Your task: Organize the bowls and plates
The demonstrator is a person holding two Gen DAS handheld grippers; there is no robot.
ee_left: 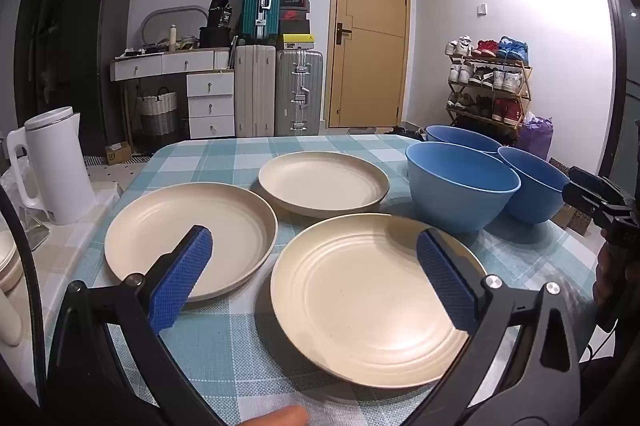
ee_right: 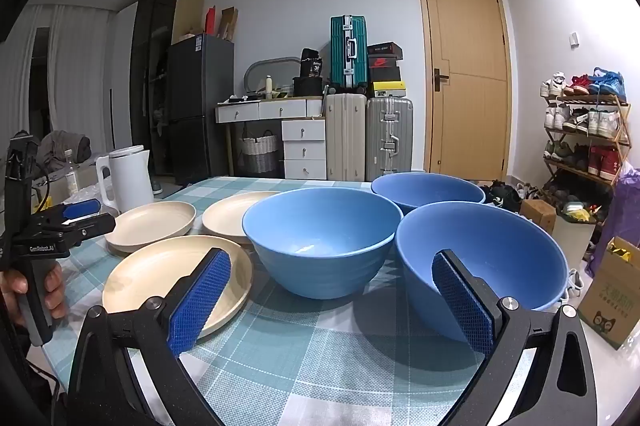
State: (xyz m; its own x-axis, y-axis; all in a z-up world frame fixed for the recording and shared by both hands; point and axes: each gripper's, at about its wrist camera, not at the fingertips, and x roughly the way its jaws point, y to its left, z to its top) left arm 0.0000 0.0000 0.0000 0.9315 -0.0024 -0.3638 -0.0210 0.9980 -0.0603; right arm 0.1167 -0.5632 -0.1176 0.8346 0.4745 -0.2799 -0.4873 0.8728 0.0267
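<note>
Here, three cream plates and three blue bowls apart on the checked table, none stacked. Left gripper spread wide, empty, above the near plate, which spans the gap between the jaws. Right gripper likewise wide, nothing pinched; middle bowl just ahead between the jaws, right jaw over another bowl.

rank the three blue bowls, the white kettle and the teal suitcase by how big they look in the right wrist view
1. Nearest blue bowl, at the right
2. Middle blue bowl
3. Far blue bowl
4. White kettle and teal suitcase: too alike to rank

The bowls may well be one size; nearness to the camera makes the ranking unsure.
</note>
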